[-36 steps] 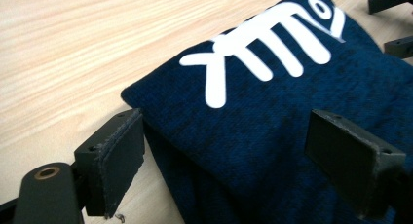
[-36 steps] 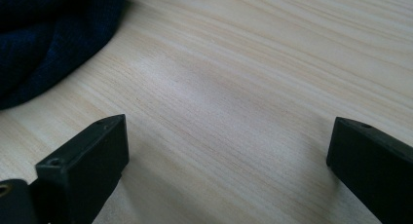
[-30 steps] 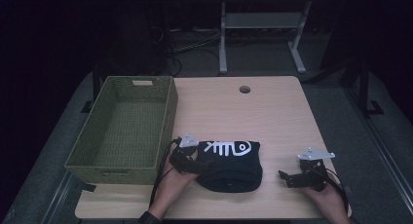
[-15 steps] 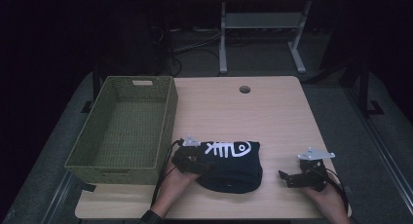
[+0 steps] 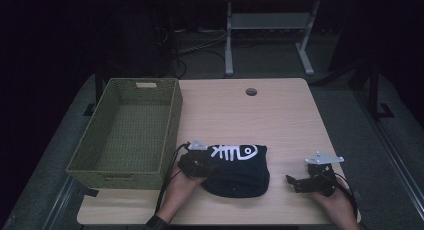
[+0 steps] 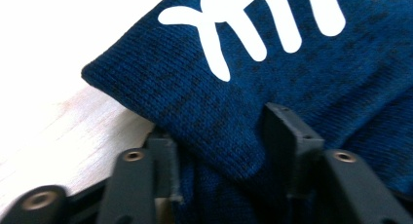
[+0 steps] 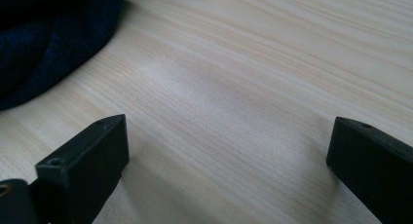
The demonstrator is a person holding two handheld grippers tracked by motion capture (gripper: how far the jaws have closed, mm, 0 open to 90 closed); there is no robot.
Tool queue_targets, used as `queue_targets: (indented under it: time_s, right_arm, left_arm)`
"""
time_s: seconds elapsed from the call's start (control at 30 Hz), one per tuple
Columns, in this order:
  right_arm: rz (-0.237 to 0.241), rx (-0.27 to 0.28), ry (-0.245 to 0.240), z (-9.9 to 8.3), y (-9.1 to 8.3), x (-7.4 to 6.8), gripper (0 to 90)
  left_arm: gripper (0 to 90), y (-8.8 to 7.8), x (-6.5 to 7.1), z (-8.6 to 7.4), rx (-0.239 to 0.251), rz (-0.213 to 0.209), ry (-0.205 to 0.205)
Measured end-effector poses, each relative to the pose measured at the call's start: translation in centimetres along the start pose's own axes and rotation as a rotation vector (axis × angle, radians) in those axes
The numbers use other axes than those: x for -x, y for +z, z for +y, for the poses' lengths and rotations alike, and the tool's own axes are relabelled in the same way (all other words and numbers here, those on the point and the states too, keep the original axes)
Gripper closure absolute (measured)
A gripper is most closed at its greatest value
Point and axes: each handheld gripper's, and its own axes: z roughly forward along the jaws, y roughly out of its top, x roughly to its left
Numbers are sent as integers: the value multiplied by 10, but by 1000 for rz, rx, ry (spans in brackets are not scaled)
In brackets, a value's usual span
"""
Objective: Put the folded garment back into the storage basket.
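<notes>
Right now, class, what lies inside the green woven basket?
The green woven basket holds nothing visible: its woven floor shows bare in the high view. The strip behind its near wall is hidden. The folded blue garment lies outside on the table.

pale wooden table (image 5: 280,115) under a green woven basket (image 5: 127,132) and folded navy knit (image 5: 240,167)

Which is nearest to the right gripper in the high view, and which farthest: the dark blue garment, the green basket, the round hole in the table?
1. Dark blue garment, just left of the right gripper.
2. Round hole, far side of the table.
3. Green basket, at the left edge.
</notes>
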Motion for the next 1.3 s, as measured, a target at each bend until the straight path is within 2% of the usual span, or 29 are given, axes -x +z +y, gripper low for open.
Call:
queue_targets:
  time_s: [0.07,0.27,0.6,1.1,1.3]
  right_arm:
    - [0,0,1,0,0,0,12]
    - [0,0,0,0,0,0,12]
    - [1,-1,-2,0,0,0,12]
    - [4,-1,-1,0,0,0,12]
    - [3,0,1,0,0,0,12]
  left_arm:
    - [605,-1,1,2,-1,-3,6]
    - [687,-4,4,7,-2,0,28]
    - [710,-21,13,25,12,-13,73]
    - [722,-55,23,58,90,-39,113]
    - [724,-68,21,72,112,-55,140]
